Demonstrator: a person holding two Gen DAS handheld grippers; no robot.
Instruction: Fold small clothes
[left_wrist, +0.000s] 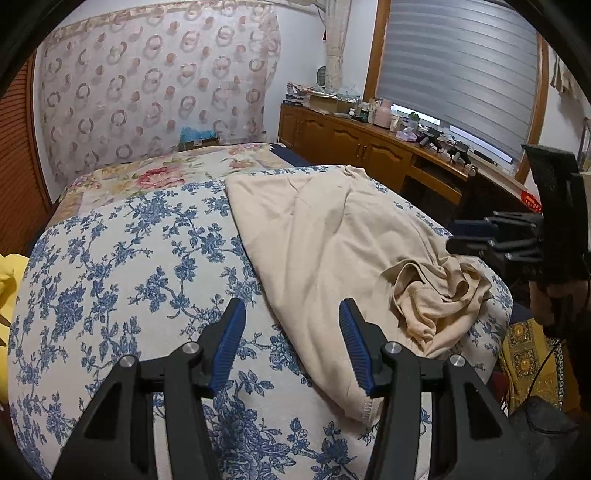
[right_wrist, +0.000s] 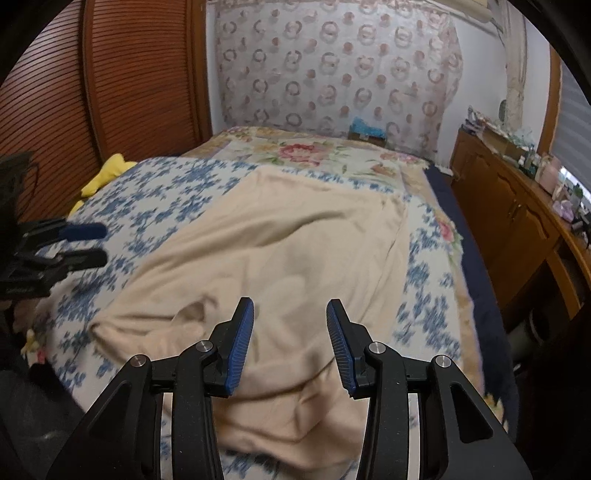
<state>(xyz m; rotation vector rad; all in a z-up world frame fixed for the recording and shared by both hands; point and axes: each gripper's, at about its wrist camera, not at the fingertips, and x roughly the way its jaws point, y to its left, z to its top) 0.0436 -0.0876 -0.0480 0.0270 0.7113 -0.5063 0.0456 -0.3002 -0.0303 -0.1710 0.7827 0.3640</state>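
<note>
Left wrist: left tool (left_wrist: 291, 345) wide open, empty, ribbed blue pads over soft beige garment (left_wrist: 332, 251) bunched on the blue-floral bed (left_wrist: 129, 258).
Right wrist: right tool (right_wrist: 290, 345) wide open, empty, above the garment's (right_wrist: 280, 258) wrinkled middle; blurry.

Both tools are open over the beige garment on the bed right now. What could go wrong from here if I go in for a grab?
1. The beige garment is bunched into a wad near the bed's edge; a pinch there may catch several layers.
2. The left tool straddles the garment's border, so closing could also nip the blue floral bedspread.
3. The right tool hovers over smooth mid-cloth, not a corner; lifting there would likely tent the fabric.
</note>
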